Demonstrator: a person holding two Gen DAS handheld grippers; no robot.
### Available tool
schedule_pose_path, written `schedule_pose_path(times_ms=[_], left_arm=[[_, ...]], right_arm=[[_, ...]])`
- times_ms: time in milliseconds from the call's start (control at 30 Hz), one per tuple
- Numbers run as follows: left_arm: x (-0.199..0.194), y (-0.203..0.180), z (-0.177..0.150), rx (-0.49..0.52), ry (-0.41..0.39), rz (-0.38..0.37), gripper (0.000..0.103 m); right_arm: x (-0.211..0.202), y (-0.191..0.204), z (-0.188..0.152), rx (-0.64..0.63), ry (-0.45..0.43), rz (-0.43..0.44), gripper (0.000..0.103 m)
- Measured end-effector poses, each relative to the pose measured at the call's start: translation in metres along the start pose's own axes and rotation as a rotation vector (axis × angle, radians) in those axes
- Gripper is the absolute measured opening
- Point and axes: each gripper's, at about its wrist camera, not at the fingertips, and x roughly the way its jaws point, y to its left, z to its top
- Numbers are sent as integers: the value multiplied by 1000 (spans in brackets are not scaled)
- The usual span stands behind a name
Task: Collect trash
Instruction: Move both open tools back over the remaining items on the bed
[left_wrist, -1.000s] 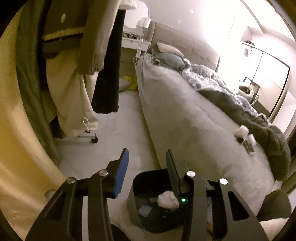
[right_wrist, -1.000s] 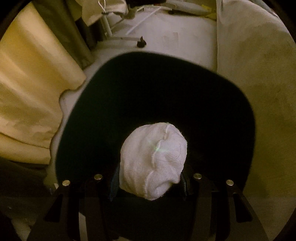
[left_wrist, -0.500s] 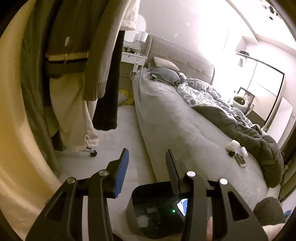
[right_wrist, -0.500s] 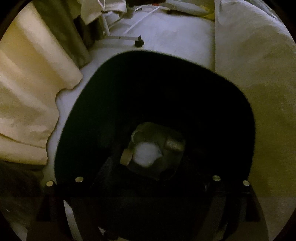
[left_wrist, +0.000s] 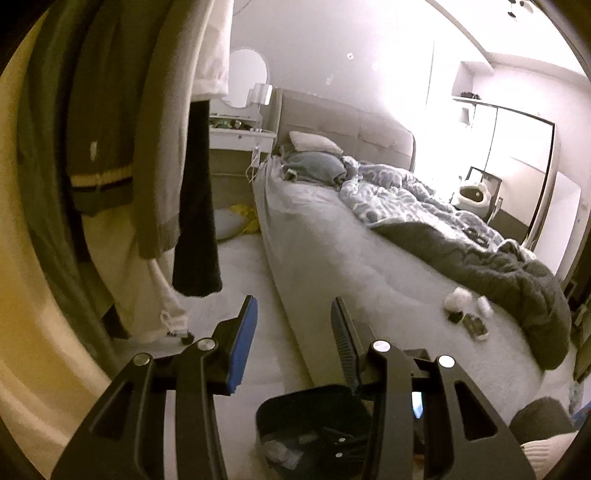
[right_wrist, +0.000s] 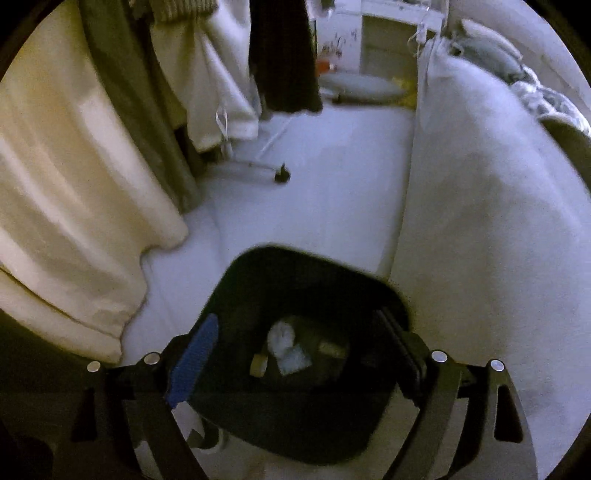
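A black bin (right_wrist: 295, 280) stands on the pale floor beside the bed. A white crumpled tissue (right_wrist: 284, 343) lies at its bottom among other scraps. My right gripper (right_wrist: 295, 332) hangs above the bin's mouth, its jaws opening wide with nothing between them. My left gripper (left_wrist: 293, 321) stands open and empty, pointing over the floor and the bed's edge, with the bin (left_wrist: 314, 413) low in its view. More white crumpled tissue (left_wrist: 458, 297) and small dark items (left_wrist: 474, 325) lie on the grey bed (left_wrist: 369, 266).
Clothes (left_wrist: 147, 147) hang on a wheeled rack at the left, with a cream curtain (right_wrist: 66, 206) beside the bin. A dark blanket (left_wrist: 498, 266) and patterned duvet cover the bed's far side. A white dresser (left_wrist: 240, 136) stands by the headboard.
My right gripper opened and let the white tissue drop into the bin, then rose above it. The left gripper also rose, so the bin sits lower in its view.
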Motion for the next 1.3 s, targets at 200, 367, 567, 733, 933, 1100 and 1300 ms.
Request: schedule_pose_path(times_ms=[200,367,567,733,933,1100,1300], left_arm=[[12,-31,10,19,-10,-32,45],[32,-58,15,60,9,-31,46],[57,-86,15,41,35,-55,47],[73,-119,14,66,49,-95,55],[90,-148,12,84,53,-143,62],[104,-165,9,105,48,-128,75],[121,-183,4,106,53,-173,88]], right_arm=[[-43,-23,8,-57,-79,-51,89],[-69,-51,-8,-22,-144,-86,92],[-101,-88,-20,1,-210,-124,92],[-124,-104,-27,-5,-264,-154,94],[-134,-139,-36,35,-288,-169,95],[-152,-170,-44,90,-326,-173,97],[-167,-216,-52,206,-350,-181,97]])
